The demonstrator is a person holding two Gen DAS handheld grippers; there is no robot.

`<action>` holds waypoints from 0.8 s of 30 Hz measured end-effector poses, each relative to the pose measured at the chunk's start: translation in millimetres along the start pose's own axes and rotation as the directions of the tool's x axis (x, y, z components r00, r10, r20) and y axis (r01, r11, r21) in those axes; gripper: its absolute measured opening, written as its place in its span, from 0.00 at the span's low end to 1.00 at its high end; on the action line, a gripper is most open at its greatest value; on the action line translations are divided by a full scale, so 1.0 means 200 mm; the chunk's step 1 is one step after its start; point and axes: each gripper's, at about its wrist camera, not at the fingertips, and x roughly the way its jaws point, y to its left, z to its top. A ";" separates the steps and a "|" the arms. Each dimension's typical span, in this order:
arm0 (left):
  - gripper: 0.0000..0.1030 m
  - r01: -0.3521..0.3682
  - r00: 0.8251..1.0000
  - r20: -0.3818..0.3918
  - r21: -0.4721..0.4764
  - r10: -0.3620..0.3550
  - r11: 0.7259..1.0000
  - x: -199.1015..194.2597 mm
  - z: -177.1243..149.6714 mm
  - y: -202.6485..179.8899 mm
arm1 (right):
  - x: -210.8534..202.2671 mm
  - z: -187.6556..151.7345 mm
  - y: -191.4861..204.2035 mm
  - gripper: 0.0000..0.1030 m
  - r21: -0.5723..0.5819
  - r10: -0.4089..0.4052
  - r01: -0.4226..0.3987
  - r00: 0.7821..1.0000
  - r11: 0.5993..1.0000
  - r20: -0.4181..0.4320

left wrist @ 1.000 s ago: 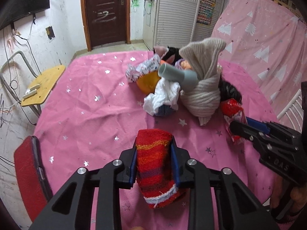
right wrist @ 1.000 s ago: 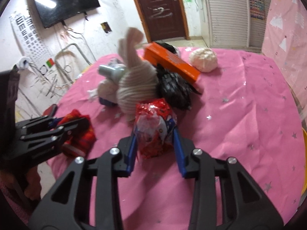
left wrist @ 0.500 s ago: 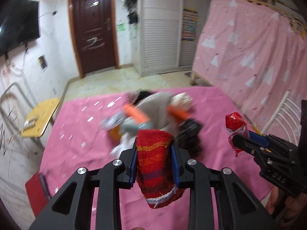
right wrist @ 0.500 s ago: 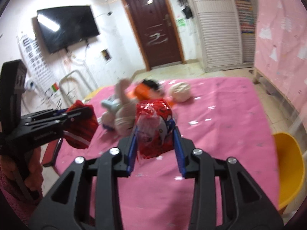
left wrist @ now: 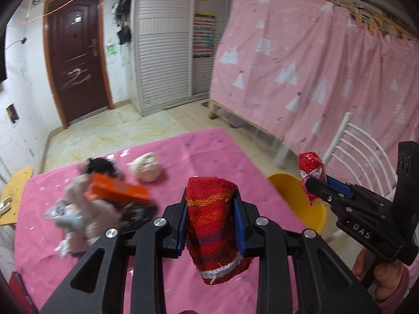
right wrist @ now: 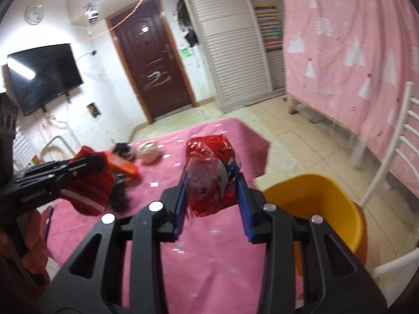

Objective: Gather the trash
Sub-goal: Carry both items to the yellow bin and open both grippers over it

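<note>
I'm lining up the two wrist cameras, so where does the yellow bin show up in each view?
Left wrist view: the yellow bin sits right of centre, past the table's right edge, partly hidden behind the right gripper and its red snack wrapper.
Right wrist view: the yellow bin fills the lower right, beside the white chair.
Shared landmark: the dark brown door.

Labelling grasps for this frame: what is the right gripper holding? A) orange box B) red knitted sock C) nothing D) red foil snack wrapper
D: in the right wrist view the right gripper is shut on a crinkled red foil snack wrapper near the yellow bin; the red knitted sock sits in the left gripper, and the orange box lies on the pink table.
</note>
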 end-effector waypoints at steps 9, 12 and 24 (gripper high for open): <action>0.21 0.147 0.988 -0.049 -0.025 -0.148 0.989 0.22 0.11 -0.26 | 0.08 -0.04 -0.30 0.33 0.054 -0.171 0.172 0.985 0.984 -0.027; 0.21 0.175 0.981 -0.080 -0.033 -0.177 0.984 0.33 0.14 -0.36 | 0.12 -0.07 -0.38 0.33 0.080 -0.185 0.188 0.982 0.979 -0.044; 0.55 0.210 0.964 -0.153 -0.066 -0.218 0.975 0.67 0.18 -0.61 | 0.15 -0.13 -0.59 0.61 0.167 -0.207 0.215 0.976 0.962 -0.066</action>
